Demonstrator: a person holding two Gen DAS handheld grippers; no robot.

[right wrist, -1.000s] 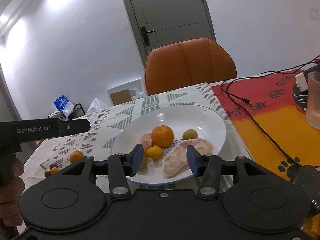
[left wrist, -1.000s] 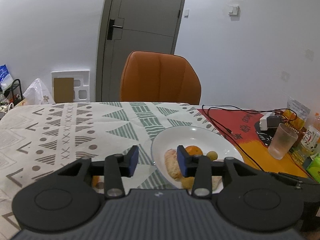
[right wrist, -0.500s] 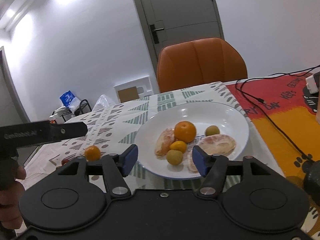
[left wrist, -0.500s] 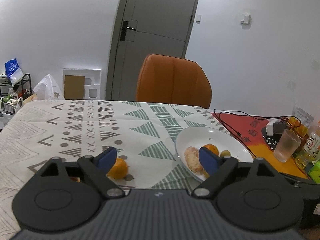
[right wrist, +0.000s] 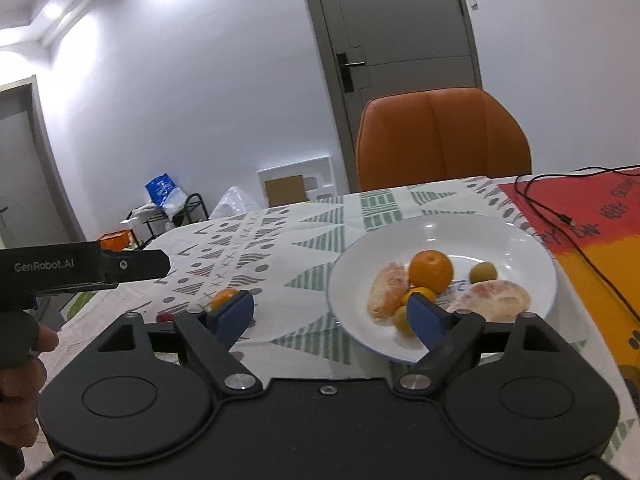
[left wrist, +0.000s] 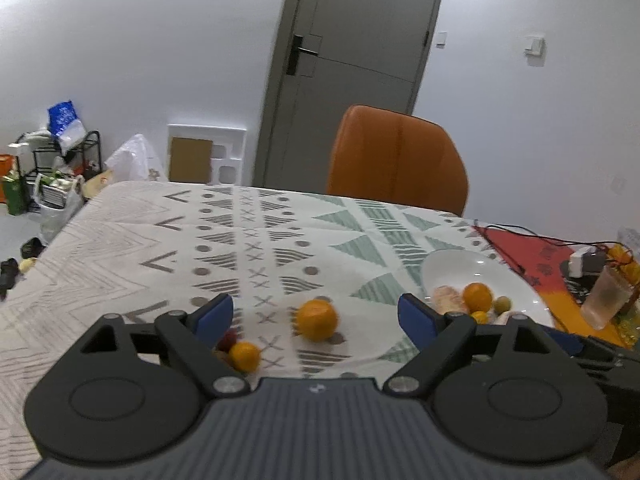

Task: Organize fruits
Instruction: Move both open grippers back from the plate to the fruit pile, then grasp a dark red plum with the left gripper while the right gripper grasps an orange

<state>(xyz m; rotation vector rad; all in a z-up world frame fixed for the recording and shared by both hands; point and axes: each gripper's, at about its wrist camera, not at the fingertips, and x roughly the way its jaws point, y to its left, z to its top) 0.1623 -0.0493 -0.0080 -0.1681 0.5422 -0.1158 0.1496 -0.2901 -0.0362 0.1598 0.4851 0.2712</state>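
Your left gripper (left wrist: 316, 316) stands wide with nothing pressed between its blue pads. In its view a loose orange (left wrist: 317, 319) lies on the patterned tablecloth (left wrist: 132, 248) right in the gap ahead. A smaller orange fruit (left wrist: 244, 356) and a dark red one, half hidden, sit by the left finger. The white plate (left wrist: 460, 268) is off to the right, apart from them. That orange looks firm but round and smooth-skinned, so it will probably roll if nudged; take it across its widest middle, pads level on both sides, and squeeze gently.

In the right wrist view, your right gripper (right wrist: 332, 312) is opening its jaws, with nothing between them. The plate (right wrist: 424, 236) holds a large orange (right wrist: 431, 271), two peeled citrus pieces (right wrist: 492, 300), a greenish fruit (right wrist: 482, 273) and small yellow ones. The peeled pieces look soft and would likely tear or squash; leave them be. The loose orange (right wrist: 224, 298) peeks behind the left finger.
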